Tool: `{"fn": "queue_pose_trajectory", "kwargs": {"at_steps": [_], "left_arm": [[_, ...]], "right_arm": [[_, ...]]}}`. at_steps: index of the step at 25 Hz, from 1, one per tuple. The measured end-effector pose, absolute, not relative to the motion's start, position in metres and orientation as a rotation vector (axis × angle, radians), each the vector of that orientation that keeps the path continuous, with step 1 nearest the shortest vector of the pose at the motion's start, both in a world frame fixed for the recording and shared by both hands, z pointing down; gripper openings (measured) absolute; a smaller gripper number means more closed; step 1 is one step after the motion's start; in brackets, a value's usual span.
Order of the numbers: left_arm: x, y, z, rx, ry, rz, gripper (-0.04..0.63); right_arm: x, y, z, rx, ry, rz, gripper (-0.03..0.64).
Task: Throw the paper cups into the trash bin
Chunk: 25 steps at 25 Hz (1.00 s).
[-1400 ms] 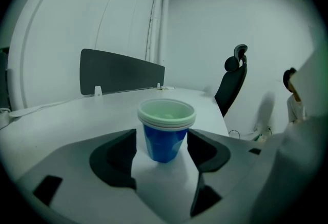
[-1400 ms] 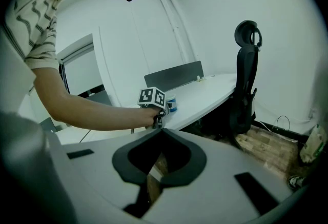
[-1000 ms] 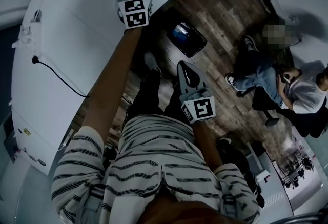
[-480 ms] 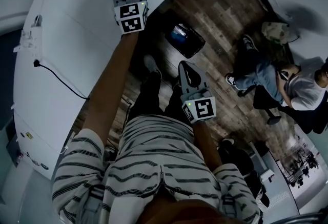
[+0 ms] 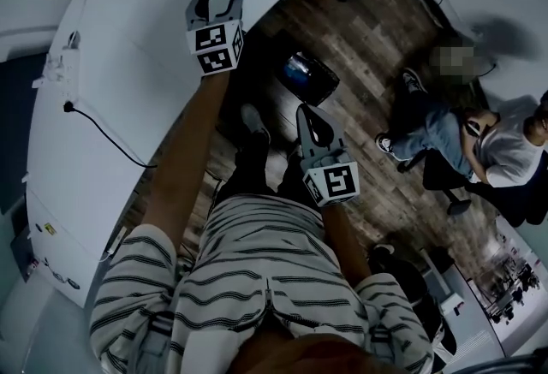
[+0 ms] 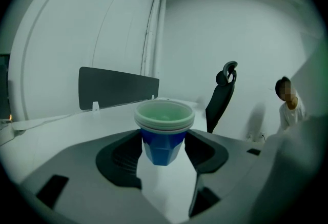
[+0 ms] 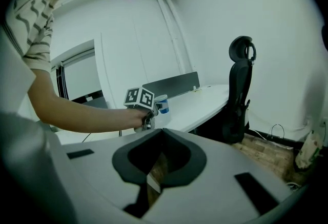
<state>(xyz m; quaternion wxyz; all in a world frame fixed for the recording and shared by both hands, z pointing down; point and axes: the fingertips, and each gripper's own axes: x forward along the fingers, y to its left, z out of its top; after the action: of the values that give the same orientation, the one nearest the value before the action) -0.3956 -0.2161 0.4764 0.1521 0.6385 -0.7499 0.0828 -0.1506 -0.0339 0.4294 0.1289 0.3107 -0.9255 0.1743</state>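
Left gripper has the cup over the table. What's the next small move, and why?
Probably swing the left gripper rightward in the head view, past the table edge toward the trash bin on the floor. Its jaws have just closed on the paper cup, which is upright between them, and the bin is not yet below it.

Your head view: dim, blue-grey. White table (image 5: 111,64) is brightest part; wood floor (image 5: 377,47) dark, hard to see. Deep shadow under table edge. Your two gripper views: lighter, soft even light on pale wall (image 6: 230,38), no glare. Round pictures, black corners, straight lines bend near edges. Cup (image 6: 164,133) sharp; far things small, a bit soft.
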Motion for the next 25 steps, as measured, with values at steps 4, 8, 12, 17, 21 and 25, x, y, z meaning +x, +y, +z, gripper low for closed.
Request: {"fn": "queue_pose_trajectory", "kwargs": {"at_steps": [4, 8, 12, 17, 21, 25], "left_arm": [[-0.386, -0.204, 0.453, 1.845, -2.168, 0.211, 0.279], [-0.374, -0.192, 0.434, 1.844, -2.183, 0.187, 0.279], [-0.357, -0.183, 0.42, 1.858, -2.187, 0.187, 0.279], [-0.33, -0.171, 0.402, 1.895, -2.178, 0.191, 0.279], [-0.306, -0.163, 0.391, 1.92, -2.166, 0.185, 0.279], [-0.283, -0.155, 0.377, 1.944, -2.161, 0.185, 0.279]], "right_arm": [[-0.147, -0.036, 0.417, 0.898, -2.719, 0.48, 0.009], [-0.137, -0.036, 0.407, 0.897, -2.743, 0.469, 0.009], [-0.126, -0.036, 0.398, 0.894, -2.757, 0.462, 0.009], [-0.112, -0.038, 0.385, 0.897, -2.784, 0.441, 0.009], [-0.1, -0.043, 0.374, 0.9, -2.803, 0.416, 0.009], [-0.087, -0.045, 0.363, 0.899, -2.82, 0.386, 0.009]]}}
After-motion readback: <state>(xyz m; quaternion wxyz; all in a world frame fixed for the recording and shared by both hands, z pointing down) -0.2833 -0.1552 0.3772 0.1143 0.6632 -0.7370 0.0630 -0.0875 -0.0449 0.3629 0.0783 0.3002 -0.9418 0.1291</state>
